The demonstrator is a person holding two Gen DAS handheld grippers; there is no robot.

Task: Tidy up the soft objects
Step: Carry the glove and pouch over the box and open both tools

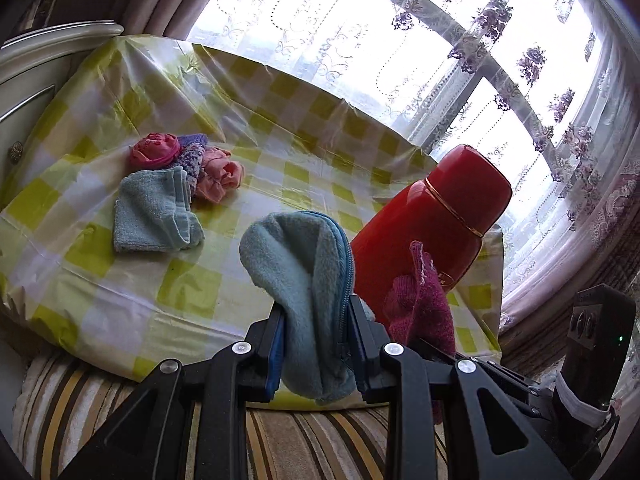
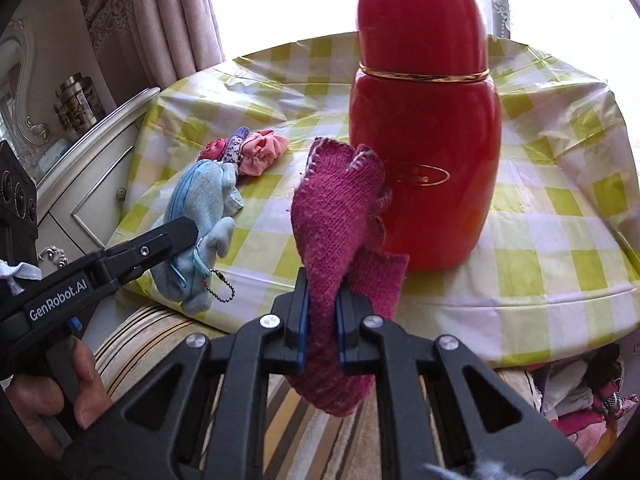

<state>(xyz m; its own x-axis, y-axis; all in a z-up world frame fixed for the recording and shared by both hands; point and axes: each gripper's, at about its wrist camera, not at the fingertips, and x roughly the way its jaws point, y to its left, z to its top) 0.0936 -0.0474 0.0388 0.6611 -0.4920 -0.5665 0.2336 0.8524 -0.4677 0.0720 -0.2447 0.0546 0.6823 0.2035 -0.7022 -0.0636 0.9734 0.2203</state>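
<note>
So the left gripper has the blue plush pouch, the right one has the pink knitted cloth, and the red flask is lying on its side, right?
Not quite. The red flask stands upright on the table, as the right wrist view shows. The left gripper does hold the blue plush pouch, and the right gripper the pink knitted cloth.

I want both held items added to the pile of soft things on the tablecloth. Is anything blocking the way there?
Nothing visible blocks the plush pouch from the pile; bare tablecloth lies between. The red flask stands right behind the knitted cloth, the pile to its left.
</note>
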